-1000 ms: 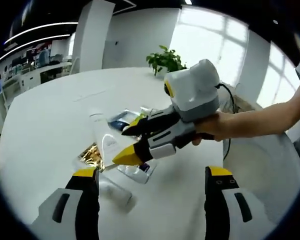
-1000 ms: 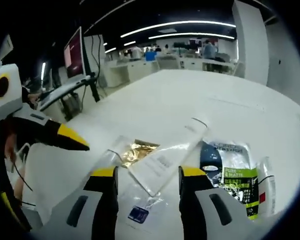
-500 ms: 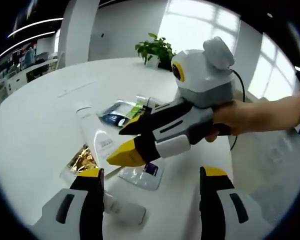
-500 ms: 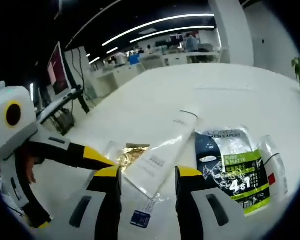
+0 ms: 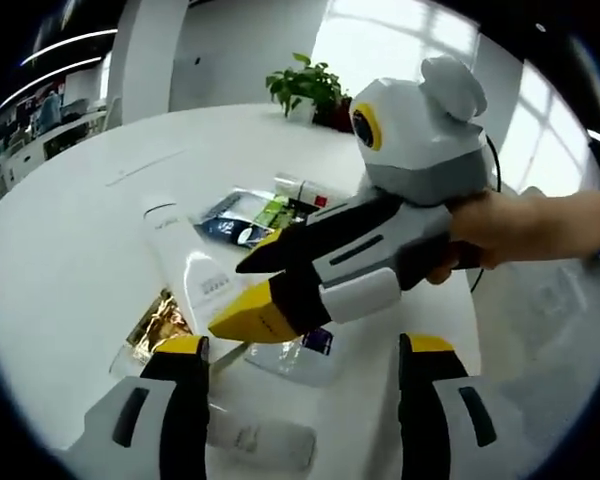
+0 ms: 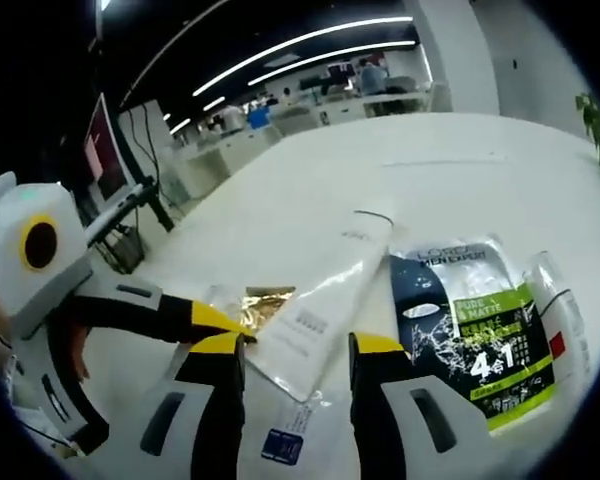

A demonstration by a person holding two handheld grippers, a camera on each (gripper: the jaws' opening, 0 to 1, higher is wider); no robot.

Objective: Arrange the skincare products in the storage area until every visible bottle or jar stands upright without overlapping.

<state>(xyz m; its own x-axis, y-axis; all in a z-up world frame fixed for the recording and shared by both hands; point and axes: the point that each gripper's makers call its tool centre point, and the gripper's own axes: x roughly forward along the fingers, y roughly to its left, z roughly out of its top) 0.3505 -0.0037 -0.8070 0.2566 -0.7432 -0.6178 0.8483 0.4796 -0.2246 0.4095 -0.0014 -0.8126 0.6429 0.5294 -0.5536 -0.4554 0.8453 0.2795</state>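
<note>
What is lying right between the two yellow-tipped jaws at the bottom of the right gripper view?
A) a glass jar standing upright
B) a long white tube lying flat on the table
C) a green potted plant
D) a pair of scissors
B: the long white tube lies flat on the white table, its near end between the open jaws of the right gripper, beside the dark and green packet.

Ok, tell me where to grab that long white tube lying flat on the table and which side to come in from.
Take the white tube across its narrow width near the wide crimped end, which already lies between the right tongs. It lies flat on the white table, so come from above along the present line, one jaw on each long edge. The left tongs sit close beside it, so mind them.
</note>
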